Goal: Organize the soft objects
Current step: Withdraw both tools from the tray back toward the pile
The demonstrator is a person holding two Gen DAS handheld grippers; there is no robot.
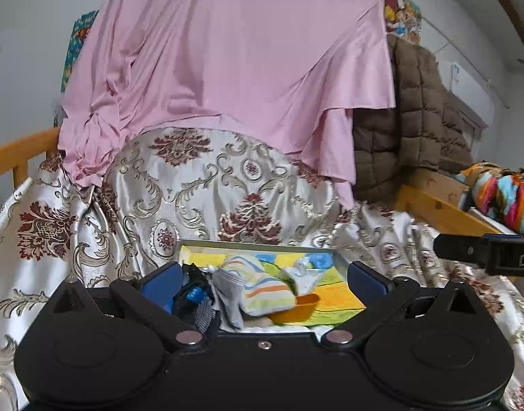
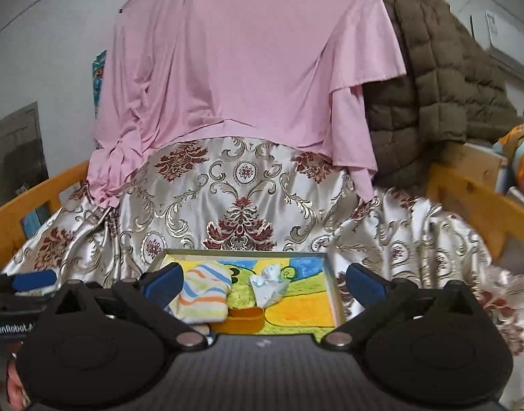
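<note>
Both tongs released, nothing between the pads: left gripper [image 1: 263,279], right gripper [image 2: 263,282]. Striped sock [image 2: 205,293] lies in the tray [image 2: 332,294], lower centre of frame, beside a crumpled white cloth [image 2: 268,286] (orange bowl [image 2: 244,318] just below them). Pink sheet [image 2: 241,68] fills upper centre.

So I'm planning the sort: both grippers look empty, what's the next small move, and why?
Probably lower the left gripper onto the striped sock. Both it and the right gripper stand open and empty, and the sock lies loose on top in the tray.
</note>
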